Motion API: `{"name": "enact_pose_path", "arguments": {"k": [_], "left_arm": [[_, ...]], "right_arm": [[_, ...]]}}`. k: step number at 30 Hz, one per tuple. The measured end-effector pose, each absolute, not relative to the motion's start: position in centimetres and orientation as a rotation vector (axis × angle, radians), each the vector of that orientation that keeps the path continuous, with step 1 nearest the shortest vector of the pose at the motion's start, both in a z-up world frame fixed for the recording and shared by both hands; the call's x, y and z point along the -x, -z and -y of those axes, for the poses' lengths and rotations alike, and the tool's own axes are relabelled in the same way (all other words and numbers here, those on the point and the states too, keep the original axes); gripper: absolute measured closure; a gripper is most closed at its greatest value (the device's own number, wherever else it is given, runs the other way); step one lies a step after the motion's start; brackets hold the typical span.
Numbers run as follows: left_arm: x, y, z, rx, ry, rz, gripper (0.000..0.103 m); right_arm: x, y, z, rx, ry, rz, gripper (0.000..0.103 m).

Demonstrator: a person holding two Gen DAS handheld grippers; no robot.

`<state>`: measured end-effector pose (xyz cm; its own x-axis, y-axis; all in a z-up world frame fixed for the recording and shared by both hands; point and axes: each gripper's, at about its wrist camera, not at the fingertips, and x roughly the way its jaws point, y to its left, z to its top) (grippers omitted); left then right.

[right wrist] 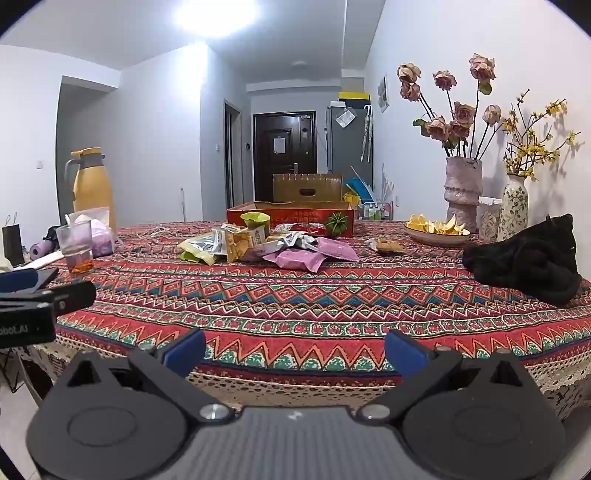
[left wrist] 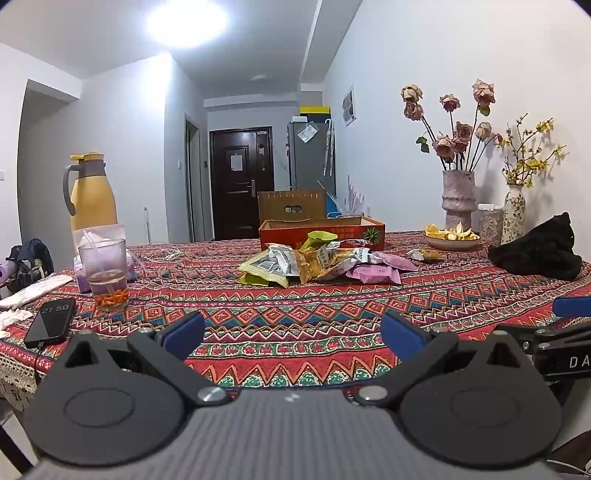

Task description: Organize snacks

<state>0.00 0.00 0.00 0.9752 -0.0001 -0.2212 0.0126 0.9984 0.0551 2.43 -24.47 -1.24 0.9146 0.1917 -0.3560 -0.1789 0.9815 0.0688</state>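
Ceiling lamp point(left wrist: 186, 22) blown out (harsh glare); room evenly lit, fisheye edges bent, corners dark.

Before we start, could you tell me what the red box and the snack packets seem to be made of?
Red box: probably printed cardboard, matte, with a brown raw inside on its raised flap. Snack packets: likely plastic or foil film, crinkled and glossy with light glints.

A black smartphone point(left wrist: 50, 322) lying at the left edge of the patterned desk shows "21 50" on its lit screen. White letters "DA" stand on the black body of the right gripper point(left wrist: 565, 360), cut off at the frame's edge. Chinese print on the red cardboard box point(left wrist: 351, 233) and the snack packets point(left wrist: 314, 262) is too small to read.
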Motion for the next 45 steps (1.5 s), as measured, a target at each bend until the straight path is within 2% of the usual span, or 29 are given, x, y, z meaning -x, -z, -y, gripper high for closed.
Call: {"name": "enact_pose_path", "arguments": {"k": [45], "left_arm": [[-0.9,0.3,-0.2,-0.052,-0.002,-0.238,0.000]], "right_arm": [[-2.9,1.6,24.4,-0.044,-0.204,-0.372,0.000]]}}
